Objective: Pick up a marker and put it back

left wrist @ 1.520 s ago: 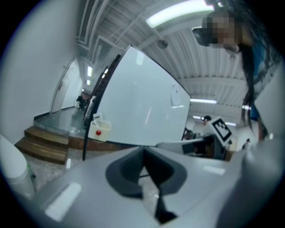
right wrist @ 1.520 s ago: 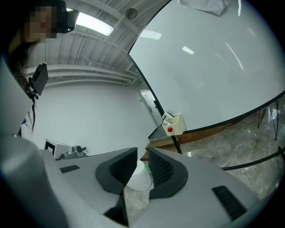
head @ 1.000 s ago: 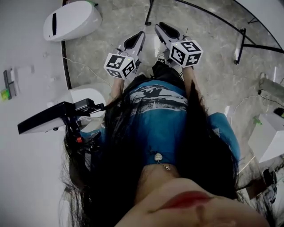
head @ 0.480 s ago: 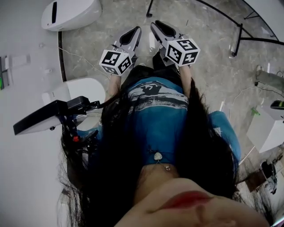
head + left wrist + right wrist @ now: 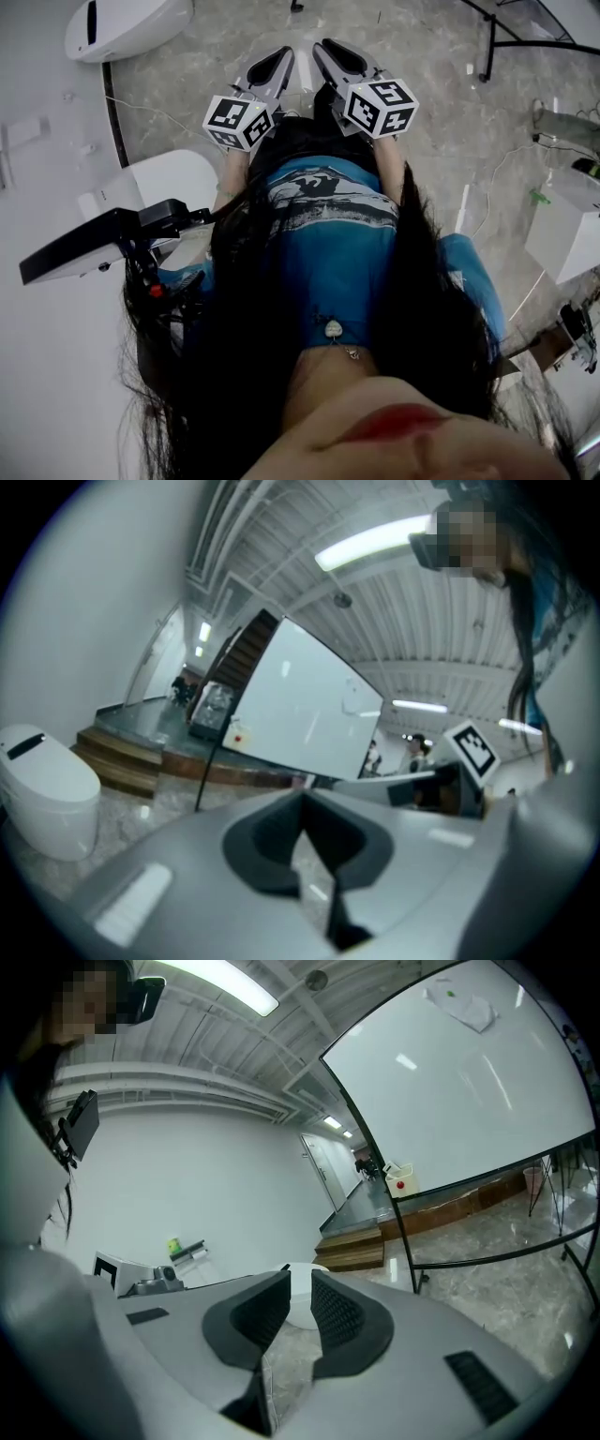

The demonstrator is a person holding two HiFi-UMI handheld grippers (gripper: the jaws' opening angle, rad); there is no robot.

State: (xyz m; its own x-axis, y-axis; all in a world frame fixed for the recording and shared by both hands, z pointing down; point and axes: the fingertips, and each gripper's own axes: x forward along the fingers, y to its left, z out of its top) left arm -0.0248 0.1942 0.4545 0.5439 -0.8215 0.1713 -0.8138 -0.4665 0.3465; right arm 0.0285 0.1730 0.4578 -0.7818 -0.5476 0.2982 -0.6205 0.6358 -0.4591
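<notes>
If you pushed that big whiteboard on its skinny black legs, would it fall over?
It would probably wobble: the whiteboard is big and tall on thin black legs. Its flat face looks stiff, so it likely won't bend. It might slide, since the floor looks smooth and shiny; wheels I can't make out.

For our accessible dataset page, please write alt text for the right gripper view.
The right gripper holds nothing; its jaws are a little apart, having just closed further. Beyond it stand a large whiteboard on a black frame and wooden steps.
</notes>
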